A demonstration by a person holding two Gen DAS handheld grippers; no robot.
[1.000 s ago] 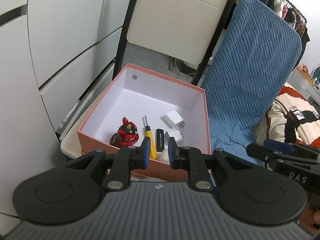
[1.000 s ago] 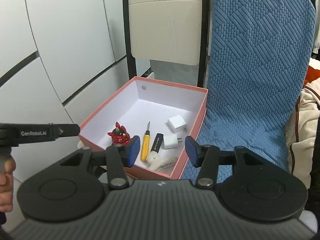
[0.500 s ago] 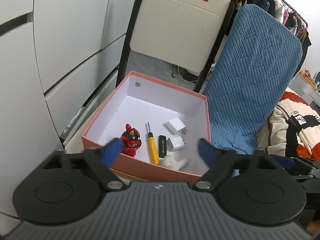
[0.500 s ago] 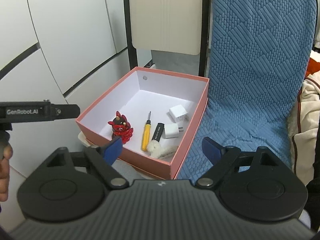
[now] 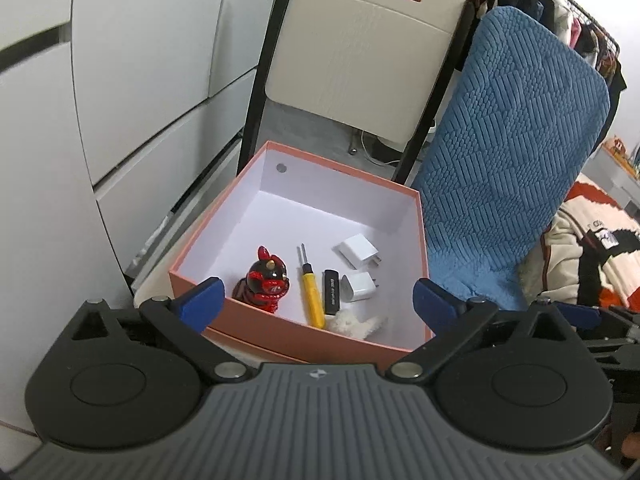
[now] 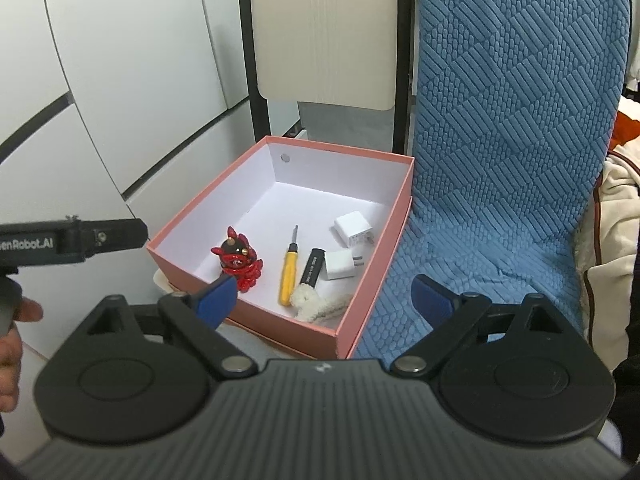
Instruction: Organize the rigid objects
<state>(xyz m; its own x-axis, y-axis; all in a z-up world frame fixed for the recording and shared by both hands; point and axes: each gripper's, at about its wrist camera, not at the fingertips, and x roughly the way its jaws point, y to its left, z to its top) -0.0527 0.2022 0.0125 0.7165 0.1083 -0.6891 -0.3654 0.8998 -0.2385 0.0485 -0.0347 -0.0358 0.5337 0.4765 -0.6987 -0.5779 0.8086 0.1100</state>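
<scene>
A pink box (image 5: 288, 326) (image 6: 280, 330) with a white inside stands in front of both grippers. In it lie a red figurine (image 5: 266, 278) (image 6: 238, 258), a yellow screwdriver (image 5: 312, 300) (image 6: 288, 268), a black stick (image 5: 331, 292) (image 6: 312, 268), two white chargers (image 5: 356, 250) (image 6: 340, 264) and a fluffy white piece (image 5: 356, 326) (image 6: 316, 306). My left gripper (image 5: 318, 300) hovers before the box's near wall, its jaws opening wide with nothing between them. My right gripper (image 6: 325, 296) does the same at the box's near right corner, also with nothing held.
A blue textured seat cover (image 5: 500, 160) (image 6: 500, 160) lies right of the box. A beige folding chair back (image 5: 360, 52) stands behind it, white cabinet doors (image 5: 120, 80) to the left. Clothes (image 5: 592, 248) pile at the far right. A hand (image 6: 12, 332) holds the left gripper's body (image 6: 72, 236).
Both grippers' jaws have swung apart, the left from nearly shut, the right from half open. Nothing was between them. The objects in the box have not moved.
</scene>
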